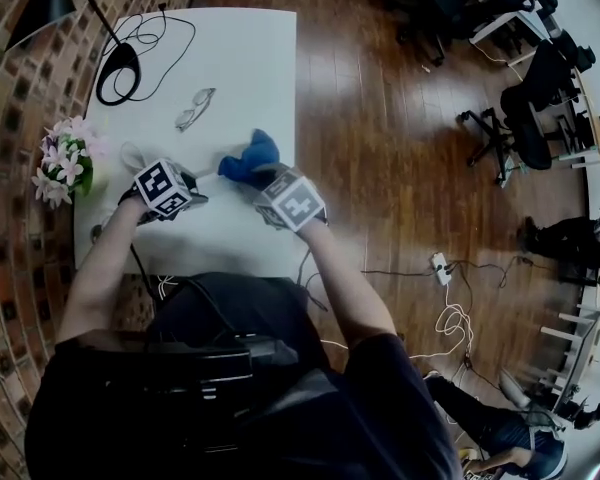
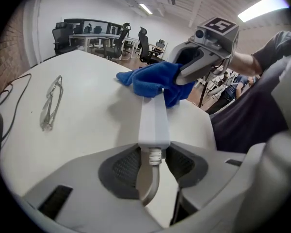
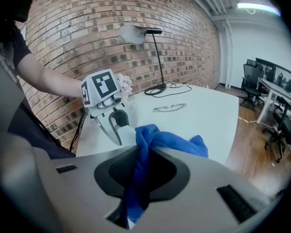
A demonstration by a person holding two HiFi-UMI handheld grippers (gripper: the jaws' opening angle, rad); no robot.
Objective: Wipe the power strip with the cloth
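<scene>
1. Leaning over the white table (image 1: pixel 250 58), the person worked with a gripper in each hand, both low over its near half.
2. The left gripper (image 2: pixel 153 166) was clamped on the cord end of the white power strip (image 2: pixel 153 123), its pads pressing either side just where the cable leaves. To my eye that grip was there to pin the strip flat on the tabletop so it wouldn't slide under the wiping.
3. The right gripper (image 3: pixel 143 174) had its jaws closed on a bunched blue cloth (image 3: pixel 172 142), with a loose fold hanging out in front to do the rubbing.
4. That fold lay over the far end of the strip, touching it, so I'd judge the wipe was under way at that end, with the stretch towards the left gripper not yet covered.
5. Beyond the cloth, a pair of glasses (image 1: pixel 194 108) lay well clear of the work.
6. Farther back stood a desk lamp (image 3: pixel 158 90) with its looped cord, and pink flowers (image 1: pixel 65 163) by the brick wall.
7. Office chairs (image 1: pixel 525 118) stood across the wooden floor.
</scene>
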